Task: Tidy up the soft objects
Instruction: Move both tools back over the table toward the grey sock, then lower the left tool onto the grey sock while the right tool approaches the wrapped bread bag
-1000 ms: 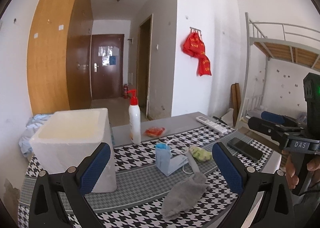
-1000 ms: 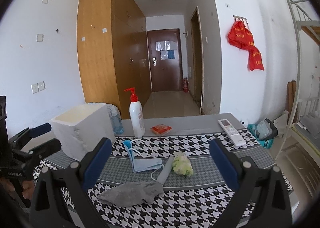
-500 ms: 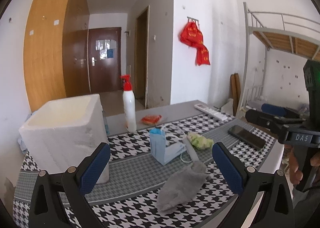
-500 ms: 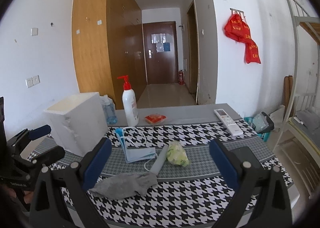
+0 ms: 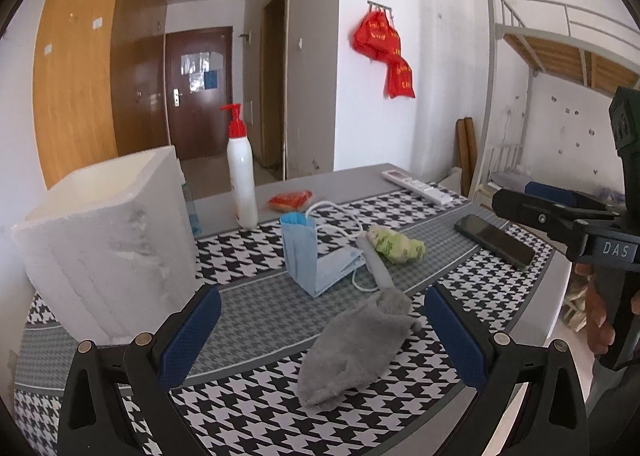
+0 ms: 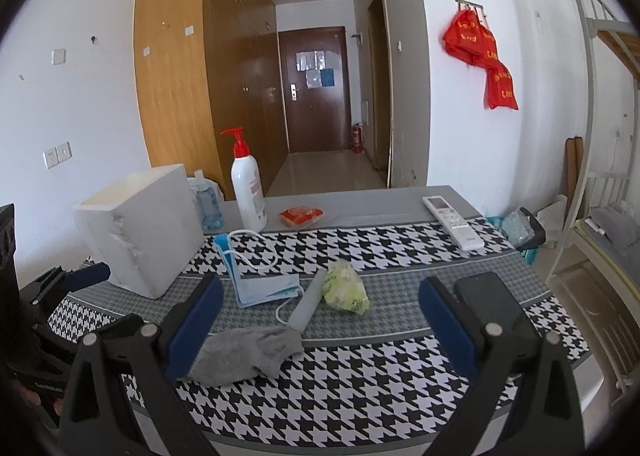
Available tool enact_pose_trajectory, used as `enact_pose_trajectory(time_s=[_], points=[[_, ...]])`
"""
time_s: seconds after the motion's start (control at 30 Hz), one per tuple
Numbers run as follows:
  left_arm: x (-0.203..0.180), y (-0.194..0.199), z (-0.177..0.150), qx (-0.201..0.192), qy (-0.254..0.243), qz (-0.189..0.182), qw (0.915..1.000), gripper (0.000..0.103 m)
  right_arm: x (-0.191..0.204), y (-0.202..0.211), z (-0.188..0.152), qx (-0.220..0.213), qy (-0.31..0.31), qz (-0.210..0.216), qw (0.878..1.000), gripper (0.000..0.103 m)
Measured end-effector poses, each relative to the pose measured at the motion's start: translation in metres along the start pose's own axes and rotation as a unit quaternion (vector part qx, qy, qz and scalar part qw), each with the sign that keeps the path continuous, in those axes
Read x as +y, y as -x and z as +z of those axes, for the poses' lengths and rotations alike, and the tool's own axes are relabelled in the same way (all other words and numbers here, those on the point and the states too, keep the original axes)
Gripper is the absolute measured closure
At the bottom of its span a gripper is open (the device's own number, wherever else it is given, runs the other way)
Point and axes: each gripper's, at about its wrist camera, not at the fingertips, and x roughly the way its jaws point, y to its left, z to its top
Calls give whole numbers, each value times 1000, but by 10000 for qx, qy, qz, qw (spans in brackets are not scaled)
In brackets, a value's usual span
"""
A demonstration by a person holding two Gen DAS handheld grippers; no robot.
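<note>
A grey sock [image 5: 356,340] [image 6: 248,350] lies on the houndstooth cloth near the table's front. Behind it rest a folded blue face mask [image 5: 316,260] [image 6: 260,284] with white loops and a crumpled yellow-green cloth [image 5: 396,246] [image 6: 346,290]. A white foam box [image 5: 108,244] [image 6: 140,232] stands at the left. My left gripper [image 5: 320,332] hovers open just above the sock, nothing between its blue pads. My right gripper [image 6: 320,324] is open and empty too, over the table's front with the sock by its left finger.
A white pump bottle [image 5: 242,172] [image 6: 248,184], a red packet [image 5: 290,200], a blue bottle [image 6: 206,206] and a remote [image 6: 452,222] stand toward the back. A dark phone [image 5: 494,240] [image 6: 490,304] lies at the right. A bunk bed frame [image 5: 560,40] rises right of the table.
Both grippers have come lower and closer to the table, so the sock, mask and box look larger. Nothing on the table has moved and both stay open.
</note>
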Motion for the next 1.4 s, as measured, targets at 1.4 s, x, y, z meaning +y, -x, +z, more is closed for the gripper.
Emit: enact_pose_trajectory(time_s=[1.4], points=[[-9, -54, -26, 991, 118, -82, 9950, 1, -18, -36, -14, 508, -15, 10, 9987, 3]])
